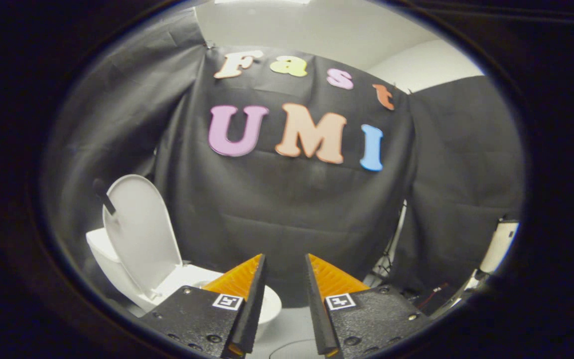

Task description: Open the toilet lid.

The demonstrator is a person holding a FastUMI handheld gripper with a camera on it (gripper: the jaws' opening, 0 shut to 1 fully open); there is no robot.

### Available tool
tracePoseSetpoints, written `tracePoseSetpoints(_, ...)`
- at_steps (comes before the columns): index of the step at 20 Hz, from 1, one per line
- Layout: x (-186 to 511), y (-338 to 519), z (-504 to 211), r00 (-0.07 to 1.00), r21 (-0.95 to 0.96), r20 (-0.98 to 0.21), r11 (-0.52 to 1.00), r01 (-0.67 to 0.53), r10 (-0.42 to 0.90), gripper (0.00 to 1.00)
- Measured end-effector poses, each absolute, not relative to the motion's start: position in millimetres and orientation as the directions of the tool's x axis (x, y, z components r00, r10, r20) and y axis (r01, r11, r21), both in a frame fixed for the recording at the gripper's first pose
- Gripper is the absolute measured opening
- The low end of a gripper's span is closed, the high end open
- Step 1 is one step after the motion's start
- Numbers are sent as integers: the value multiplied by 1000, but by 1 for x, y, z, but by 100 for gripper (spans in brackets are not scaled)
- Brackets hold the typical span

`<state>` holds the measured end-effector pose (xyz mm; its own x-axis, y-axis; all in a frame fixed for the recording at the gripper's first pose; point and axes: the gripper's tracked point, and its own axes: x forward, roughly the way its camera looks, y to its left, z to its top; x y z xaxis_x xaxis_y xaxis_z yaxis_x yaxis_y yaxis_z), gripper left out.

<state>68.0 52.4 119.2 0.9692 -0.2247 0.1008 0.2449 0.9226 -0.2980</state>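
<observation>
The toilet (pixel 117 269) stands against the black cloth wall (pixel 287 214), to the left of the fingers and a little beyond them. Its lid (pixel 140 234) is already raised, standing almost upright and leaning back toward the tank (pixel 98 244), so I judge the opening itself as done. A small dark handle (pixel 103 195) sticks out near the top of the lid. The rim of the bowl (pixel 269 304) shows just behind the left finger. The gripper (pixel 286 267) is clear of the lid, its fingers apart with a narrow gap and nothing between them. To finish well, I think the person should draw the gripper away slowly and to the right, so that no finger catches the lid and tips it forward again.
</observation>
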Motion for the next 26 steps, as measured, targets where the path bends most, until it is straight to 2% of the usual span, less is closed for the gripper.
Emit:
tracePoseSetpoints(2,53,22,95,959,-290,55,915,281,-277,43)
tracePoseSetpoints(7,20,-33,34,929,-194,-25,914,357,-368,28)
tracePoseSetpoints(13,-26,-69,-17,901,-67,-100,906,418,-423,26)
tracePoseSetpoints(17,-42,-58,-34,944,-32,-99,949,313,-315,26)
tracePoseSetpoints(21,-46,-34,-55,979,-30,-168,993,115,-118,26)
tracePoseSetpoints(24,-49,-35,-65,974,-27,-212,997,78,-82,26)
tracePoseSetpoints(26,-55,-34,-67,978,4,-199,998,62,-60,26)
